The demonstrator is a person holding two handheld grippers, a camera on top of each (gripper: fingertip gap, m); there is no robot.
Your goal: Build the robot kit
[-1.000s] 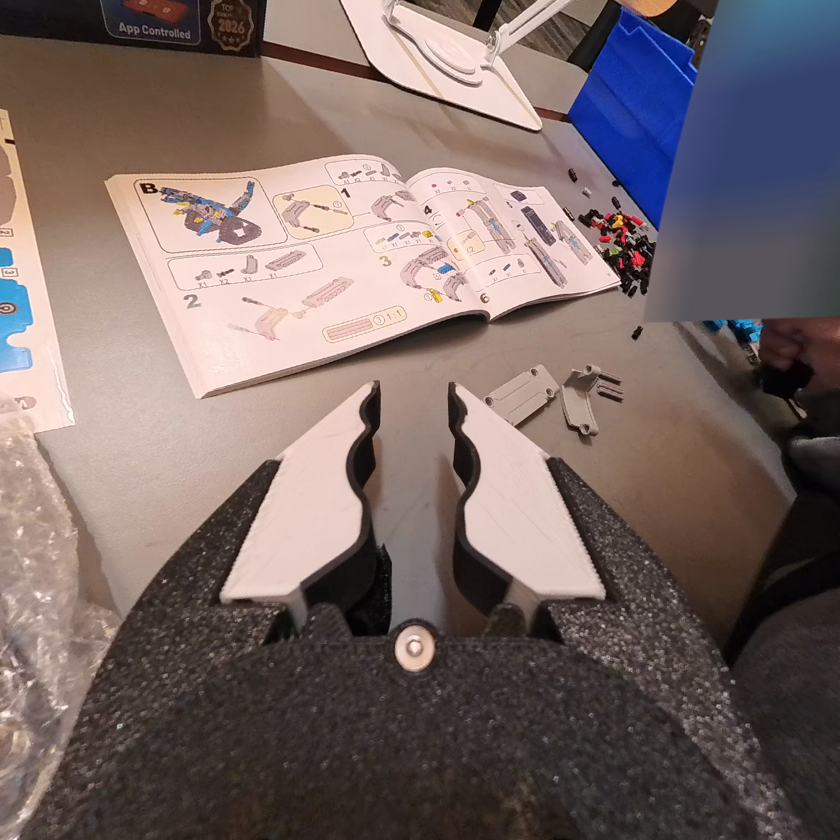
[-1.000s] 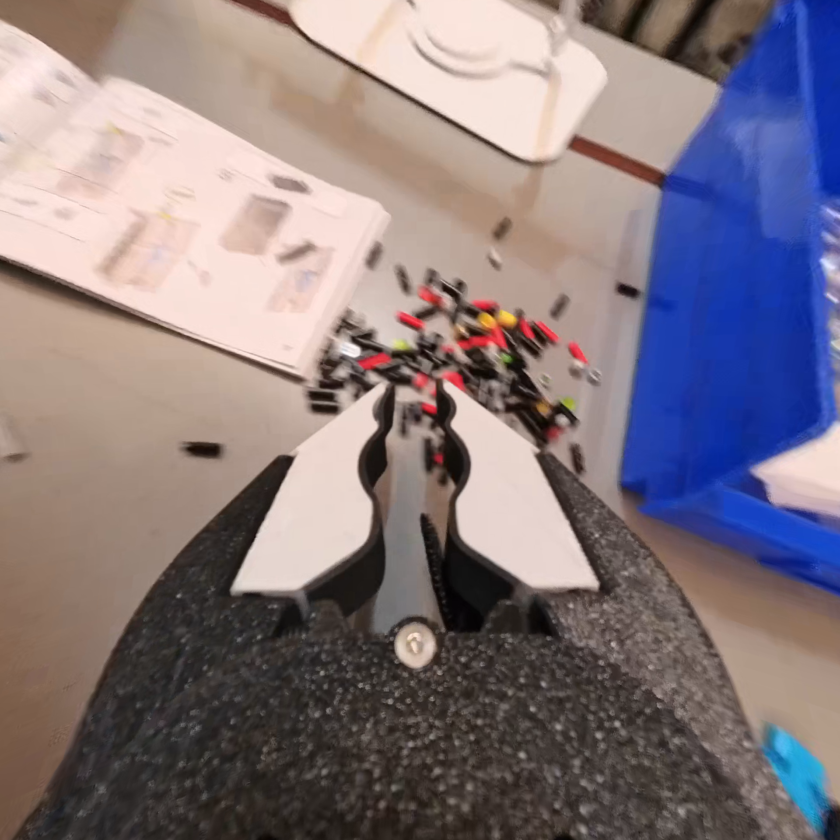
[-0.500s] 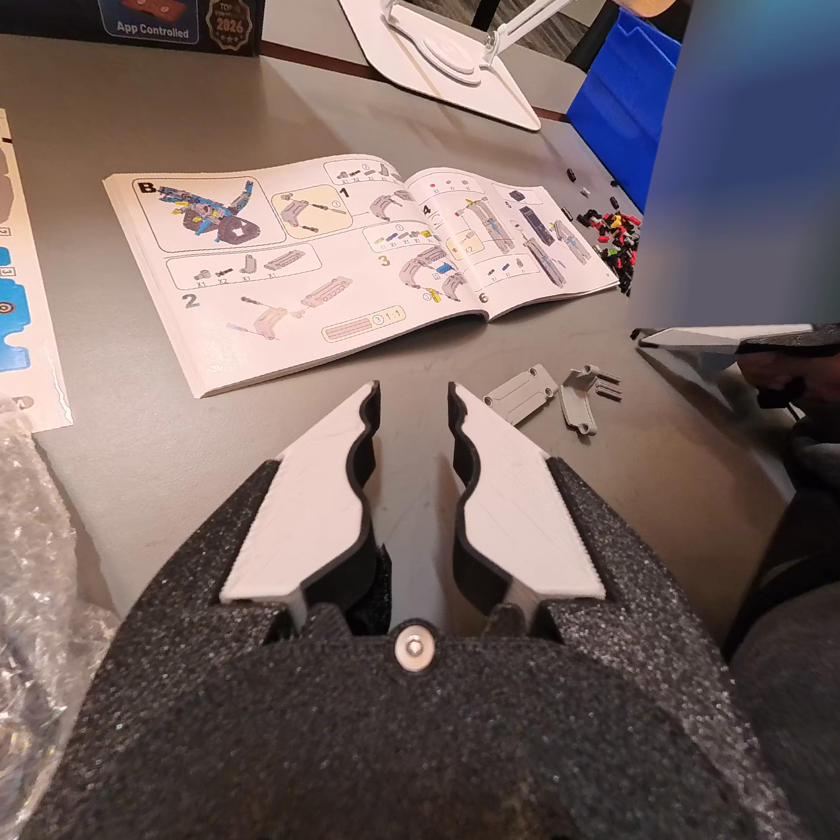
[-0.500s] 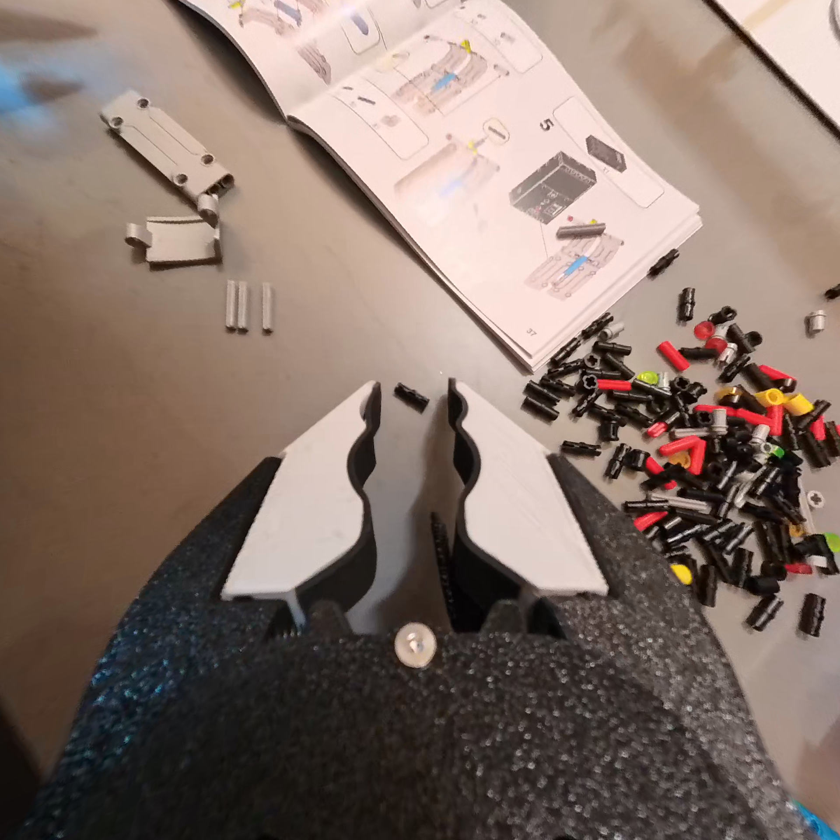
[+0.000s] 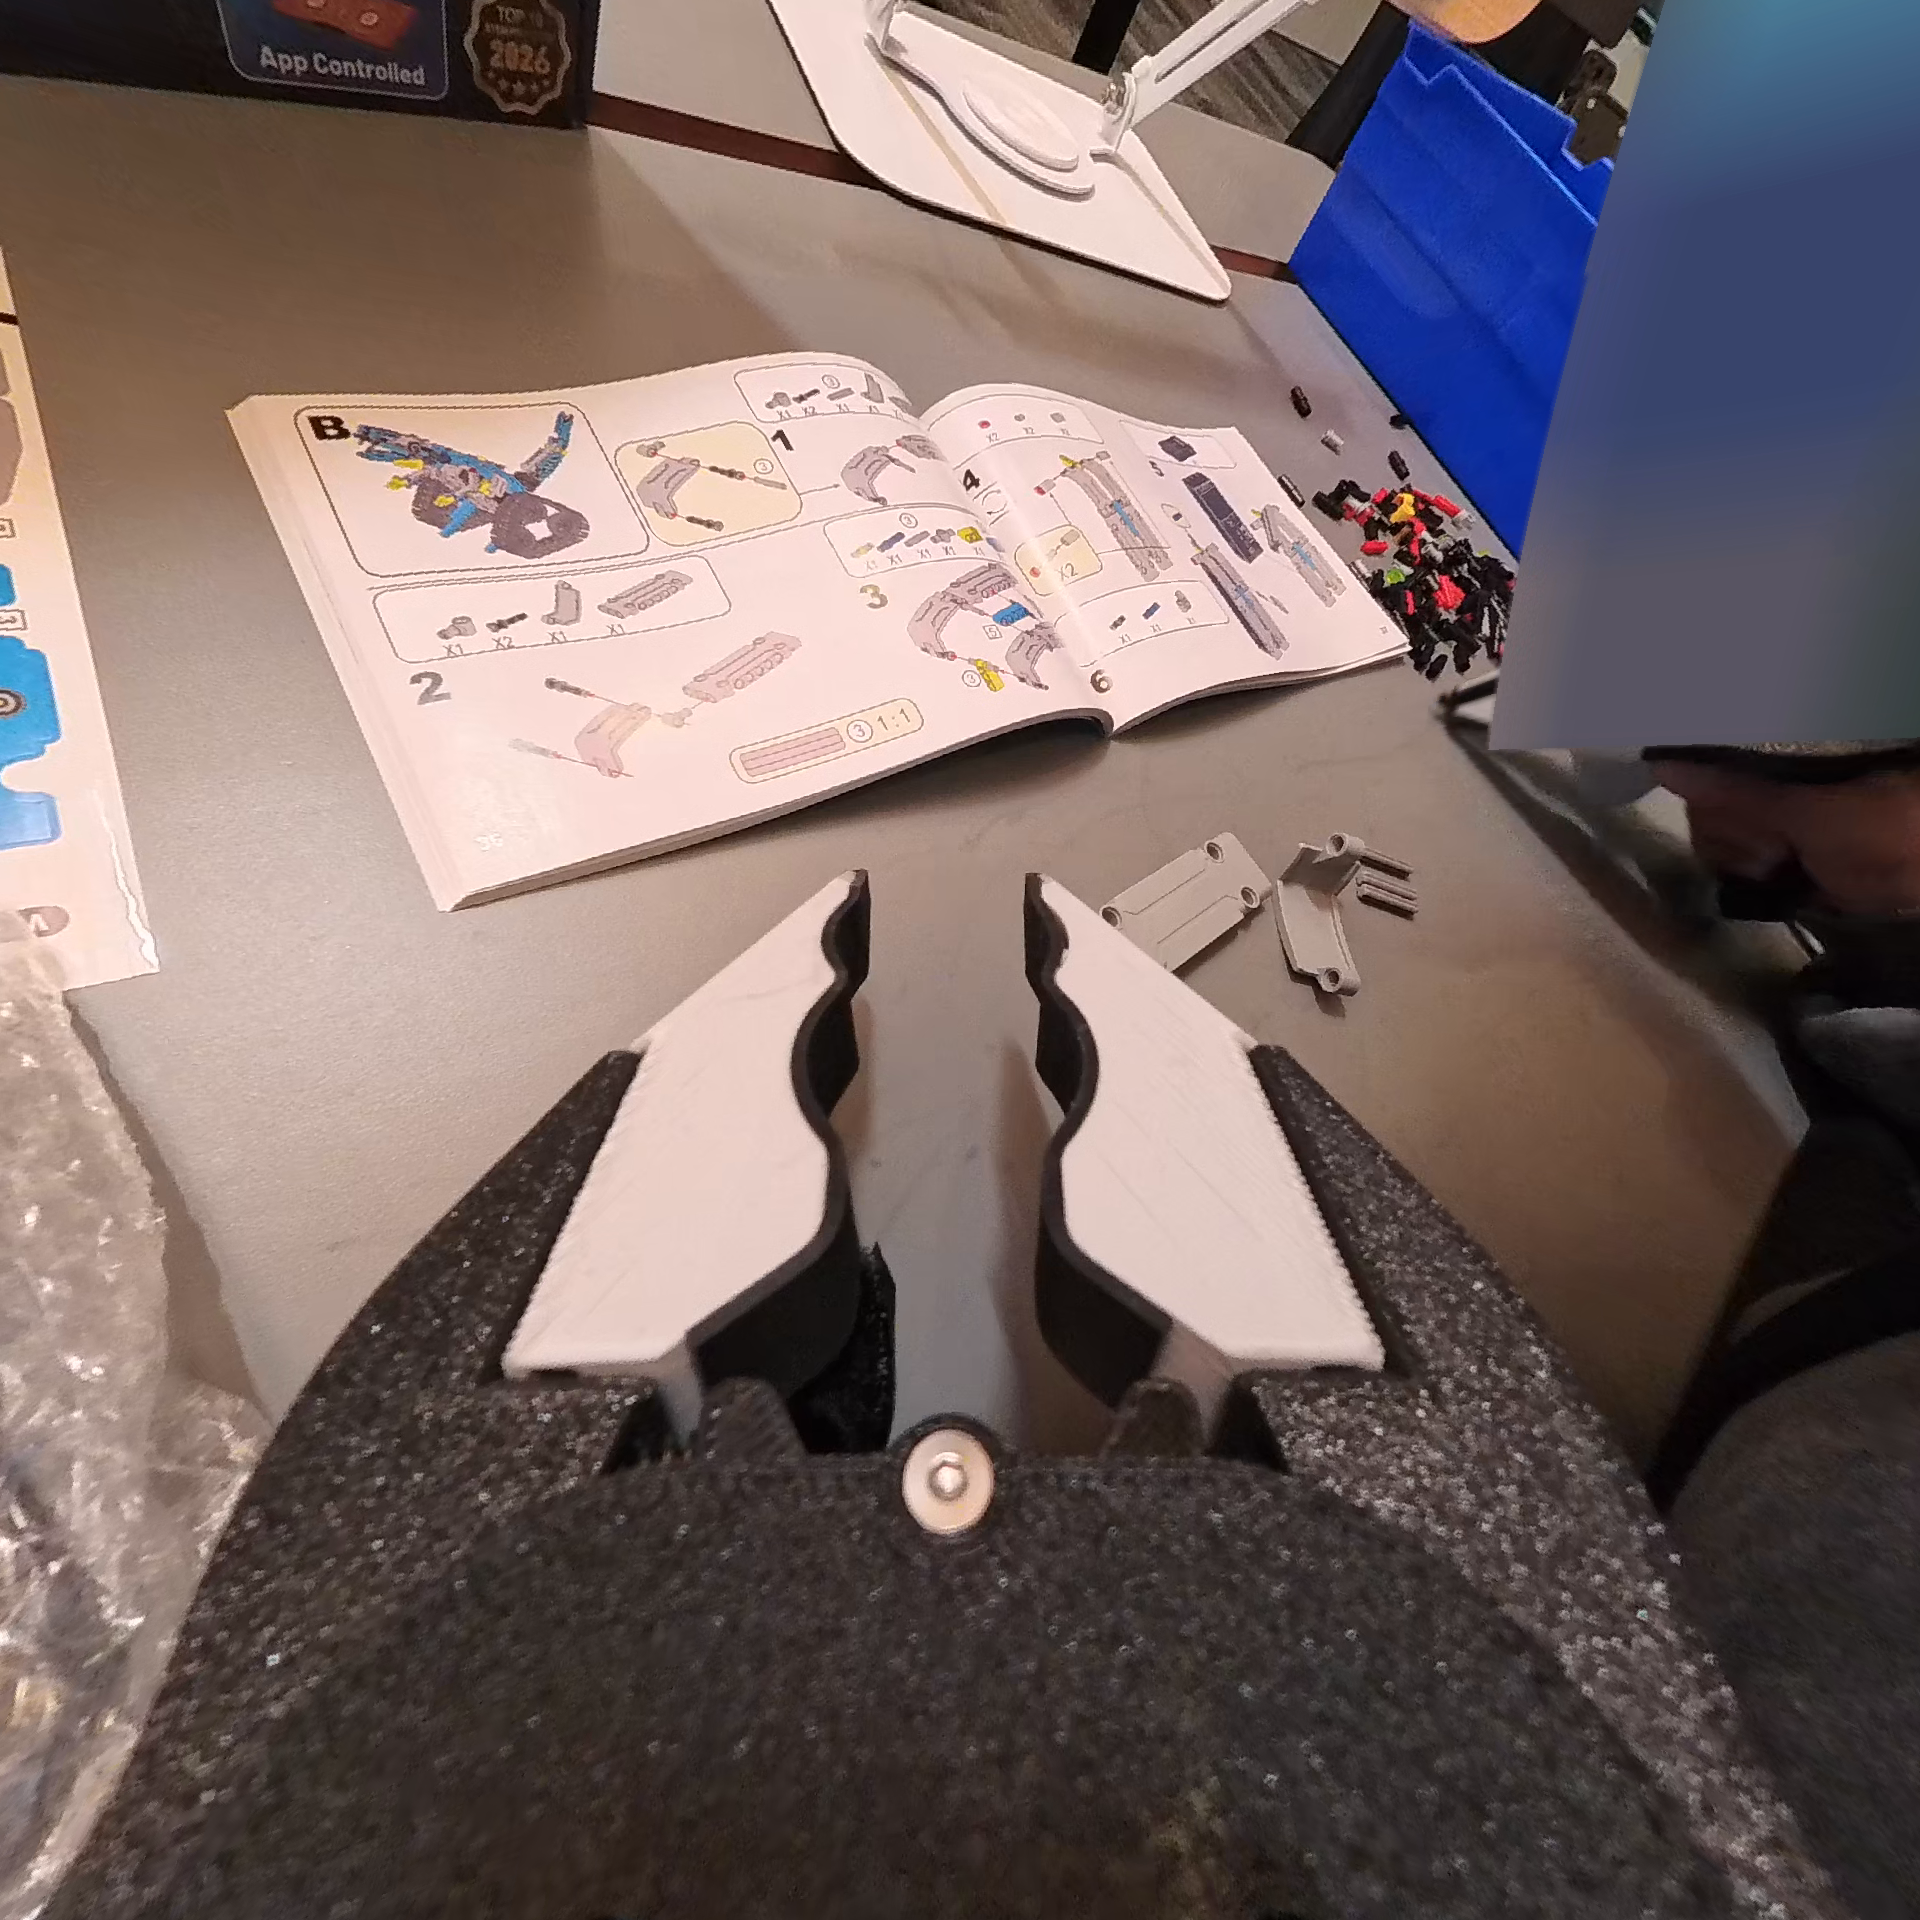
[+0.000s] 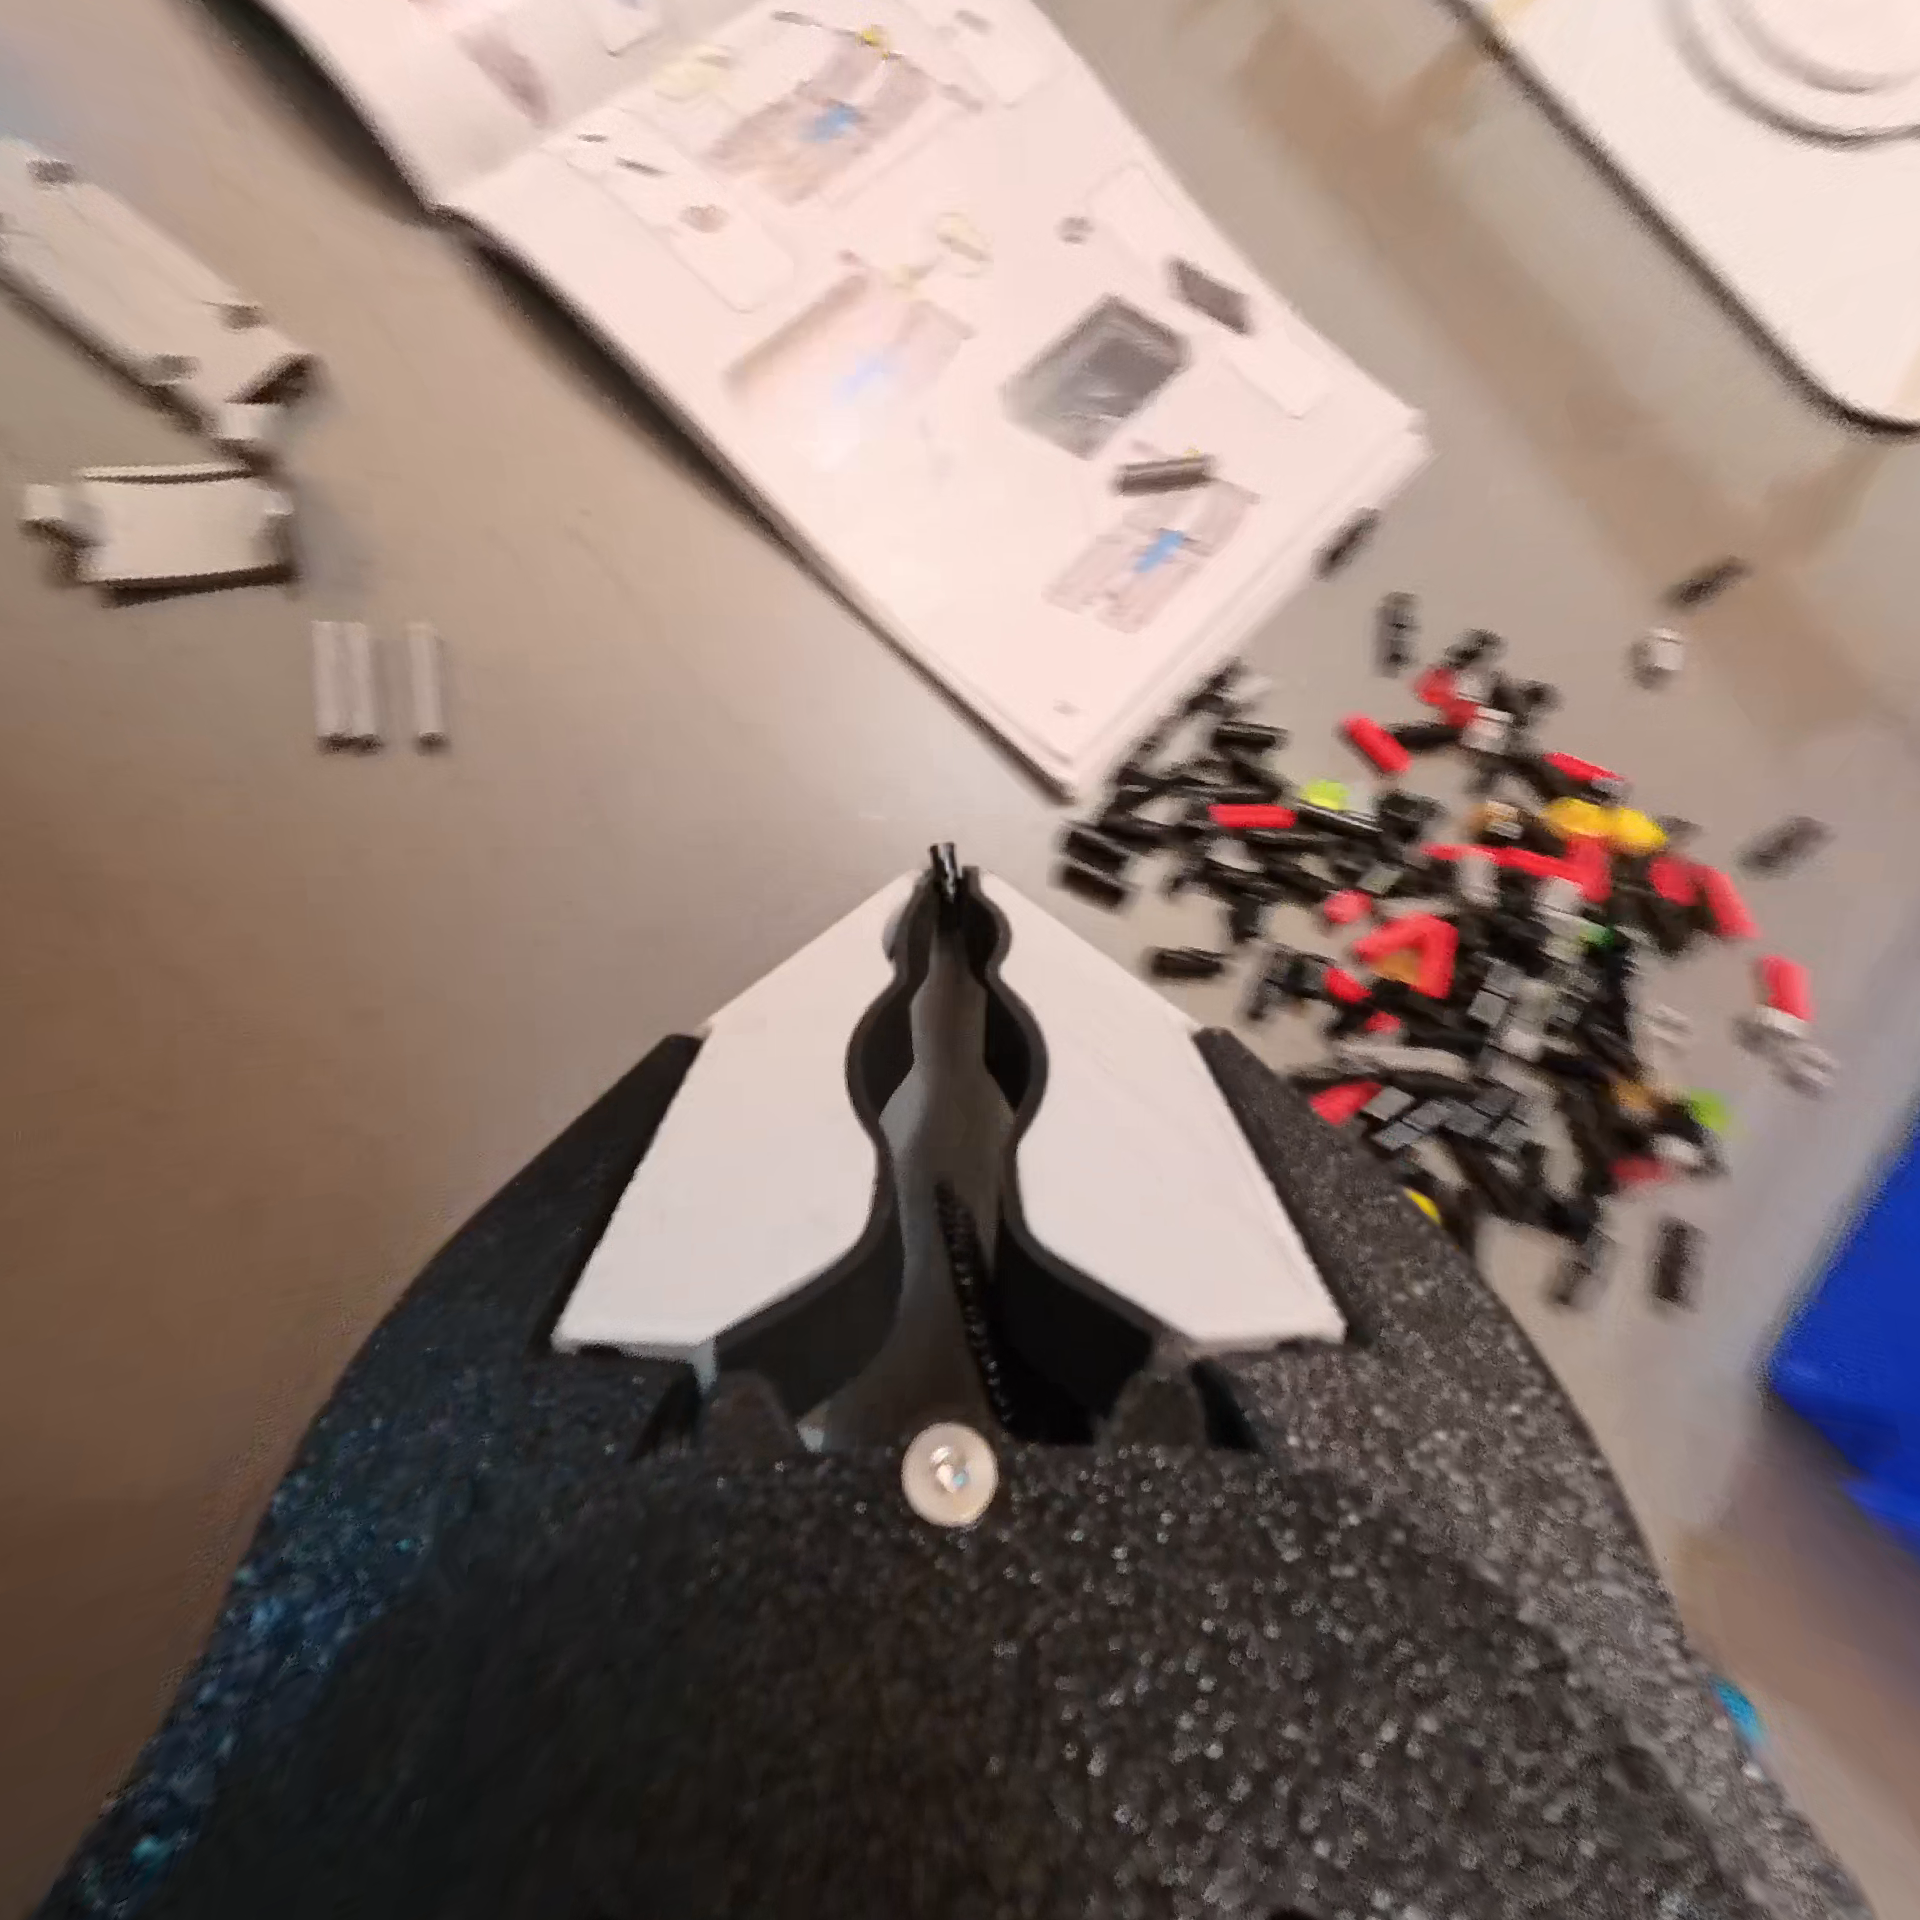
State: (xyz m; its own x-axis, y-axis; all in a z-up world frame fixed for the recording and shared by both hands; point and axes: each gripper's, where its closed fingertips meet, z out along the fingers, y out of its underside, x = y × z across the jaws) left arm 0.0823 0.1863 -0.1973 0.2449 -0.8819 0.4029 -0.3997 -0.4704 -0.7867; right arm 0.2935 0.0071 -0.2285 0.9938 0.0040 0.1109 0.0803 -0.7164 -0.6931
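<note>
The left gripper (image 5: 943,894) hovers low over a grey bench (image 5: 312,1039), its fingers (image 5: 727,1122) spread apart with nothing between them. Just ahead lies an open instruction booklet (image 5: 727,603). To the right of the fingertips sit a flat grey plate piece (image 5: 1184,899), a curved grey bracket piece (image 5: 1314,914) and a few short grey pins (image 5: 1387,883) beside it.

The right gripper (image 6: 948,883) has its fingers (image 6: 810,1143) closed on a small black pin (image 6: 943,864), pinched at the very tips above the bench (image 6: 520,935). This view is motion-blurred. To its right is a heap of small connector pieces (image 6: 1455,935), mostly black with red, yellow and green. The booklet (image 6: 935,364) lies beyond, its corner at the edge of the heap. Three grey pins (image 6: 374,686) lie side by side to the left, near the bracket (image 6: 156,520). A blue bin (image 6: 1860,1299) stands at the far right.
</note>
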